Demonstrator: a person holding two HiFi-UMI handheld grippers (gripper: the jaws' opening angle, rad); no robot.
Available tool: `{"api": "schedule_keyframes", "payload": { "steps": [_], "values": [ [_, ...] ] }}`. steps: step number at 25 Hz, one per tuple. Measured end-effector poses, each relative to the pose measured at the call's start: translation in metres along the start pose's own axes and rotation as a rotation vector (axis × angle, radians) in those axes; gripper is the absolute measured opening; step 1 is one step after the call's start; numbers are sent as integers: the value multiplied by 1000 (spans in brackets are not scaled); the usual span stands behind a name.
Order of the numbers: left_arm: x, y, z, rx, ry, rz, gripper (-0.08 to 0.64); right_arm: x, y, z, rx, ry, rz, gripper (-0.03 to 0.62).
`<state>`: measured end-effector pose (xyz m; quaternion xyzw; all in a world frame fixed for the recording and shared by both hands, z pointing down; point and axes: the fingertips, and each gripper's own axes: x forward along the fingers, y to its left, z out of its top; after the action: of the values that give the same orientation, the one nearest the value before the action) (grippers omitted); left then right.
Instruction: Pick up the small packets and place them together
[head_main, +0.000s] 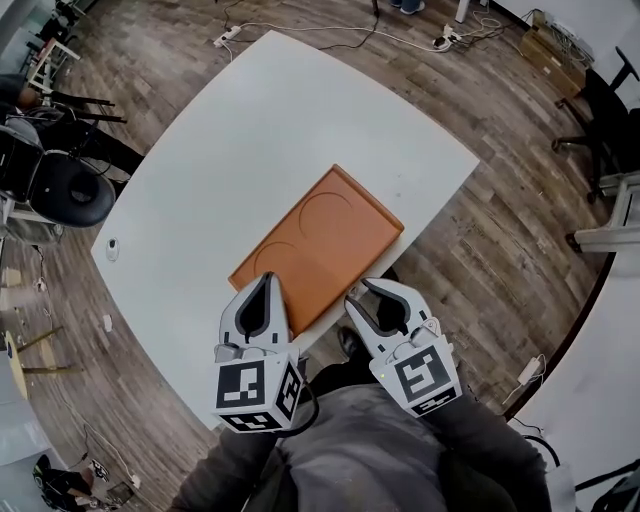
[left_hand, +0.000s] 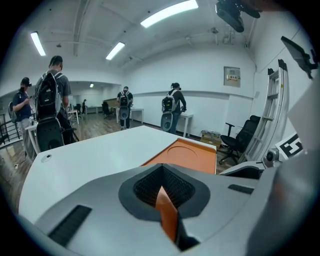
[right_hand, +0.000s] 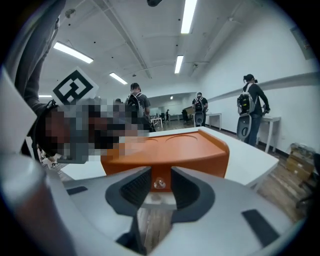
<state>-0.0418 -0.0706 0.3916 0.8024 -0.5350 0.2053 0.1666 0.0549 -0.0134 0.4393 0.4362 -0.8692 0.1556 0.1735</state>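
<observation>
No small packets show in any view. An empty orange tray (head_main: 320, 240) with two round hollows lies on the white table (head_main: 250, 140). My left gripper (head_main: 268, 280) hovers at the tray's near left edge with its jaws together and nothing in them. In the left gripper view the left gripper (left_hand: 161, 171) shows the tray (left_hand: 192, 152) through the slit below its meeting tips. My right gripper (head_main: 362, 292) stands open by the tray's near corner, at the table's front edge. The right gripper (right_hand: 160, 176) holds nothing, and the tray's side wall (right_hand: 170, 150) fills the gap ahead.
A small white object (head_main: 112, 248) lies near the table's left edge. Black chairs (head_main: 60, 190) stand on the left and an office chair (head_main: 600, 110) on the right. Several people (left_hand: 50, 107) stand at far tables. A ladder (left_hand: 272, 115) leans at the right.
</observation>
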Motion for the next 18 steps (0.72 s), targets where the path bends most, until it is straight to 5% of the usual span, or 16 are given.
{"api": "schedule_keyframes", "payload": {
  "steps": [18],
  "values": [
    [1,3,0,3,2,-8,-3,19,7,-21,-36,113,-20,107]
  ]
}}
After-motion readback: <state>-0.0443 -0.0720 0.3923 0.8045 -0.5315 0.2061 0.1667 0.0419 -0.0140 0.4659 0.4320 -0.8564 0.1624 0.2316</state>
